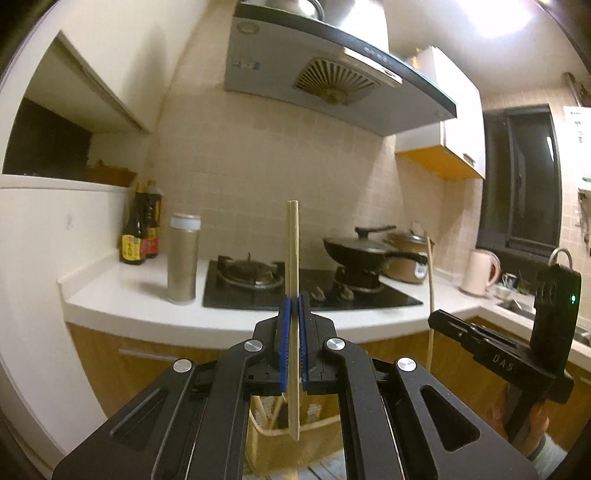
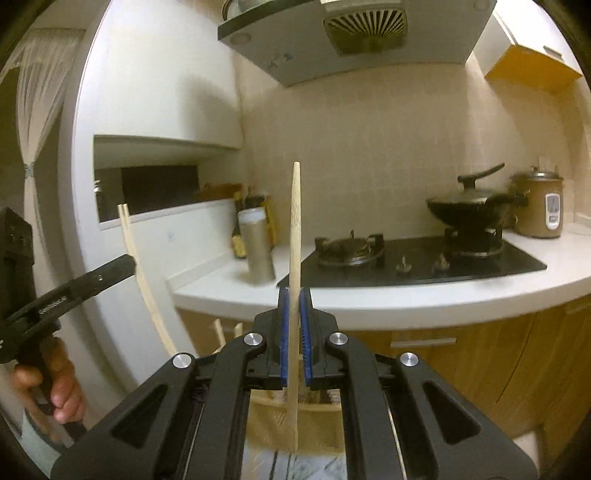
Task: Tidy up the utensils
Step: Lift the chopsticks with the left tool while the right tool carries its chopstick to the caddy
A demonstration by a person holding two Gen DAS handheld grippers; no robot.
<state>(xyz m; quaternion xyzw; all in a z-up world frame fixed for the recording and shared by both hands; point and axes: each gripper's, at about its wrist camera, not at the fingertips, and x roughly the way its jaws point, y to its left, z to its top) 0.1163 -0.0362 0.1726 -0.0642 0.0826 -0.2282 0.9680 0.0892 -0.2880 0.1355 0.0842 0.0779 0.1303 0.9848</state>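
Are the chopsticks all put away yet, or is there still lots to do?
Not yet. Nothing shows as finished. In hand: the left gripper is shut on one pale wooden chopstick, held upright, and the right gripper is shut on another light wooden chopstick. Left to do: both need a home, and more sticks poke out of the yellow woven basket below.

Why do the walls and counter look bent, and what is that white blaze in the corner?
Left wrist view: the fisheye lens bows the counter; a ceiling light blows out white at top right. Right wrist view: same bending, and the wall at left is washed pale, with softer, slightly smeared edges on the chopstick.
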